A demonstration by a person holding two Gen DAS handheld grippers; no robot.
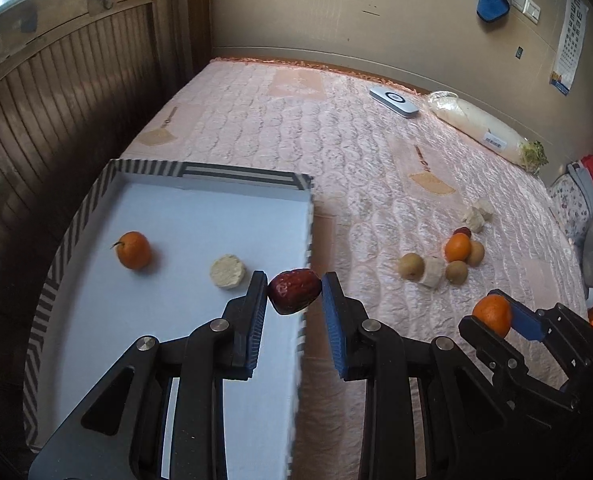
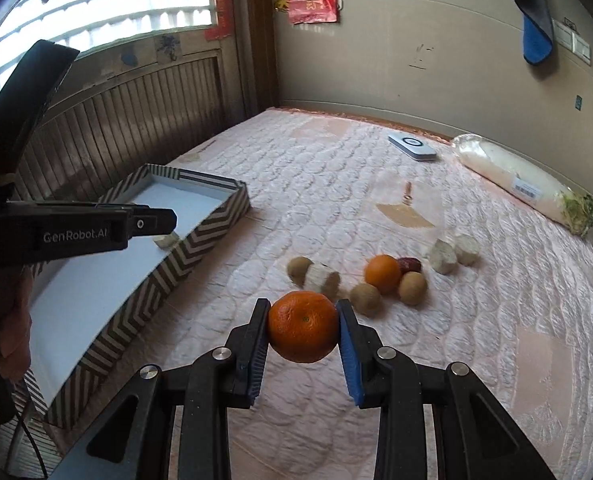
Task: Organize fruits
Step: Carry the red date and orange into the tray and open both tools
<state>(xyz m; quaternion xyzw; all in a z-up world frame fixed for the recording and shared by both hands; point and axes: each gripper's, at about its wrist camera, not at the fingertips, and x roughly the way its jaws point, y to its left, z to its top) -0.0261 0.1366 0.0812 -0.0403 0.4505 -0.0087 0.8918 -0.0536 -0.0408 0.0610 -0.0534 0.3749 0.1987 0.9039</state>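
My left gripper (image 1: 294, 292) is shut on a dark red date (image 1: 294, 291) and holds it above the right rim of the striped tray (image 1: 200, 172). In the tray lie an orange (image 1: 133, 249) and a pale round slice (image 1: 227, 271). My right gripper (image 2: 303, 326) is shut on a tangerine (image 2: 303, 326) above the bed; it also shows in the left wrist view (image 1: 492, 315). On the quilt (image 2: 336, 184) sits a pile: an orange (image 2: 382, 273), a red date (image 2: 410, 265), three brown round fruits (image 2: 412, 288) and pale chunks (image 2: 442, 256).
A white flat device (image 2: 412, 147) and a bagged white radish (image 2: 524, 182) lie at the far side of the bed. A wooden slatted wall (image 2: 136, 120) runs behind the tray. Folded clothes (image 1: 588, 200) sit at the right edge.
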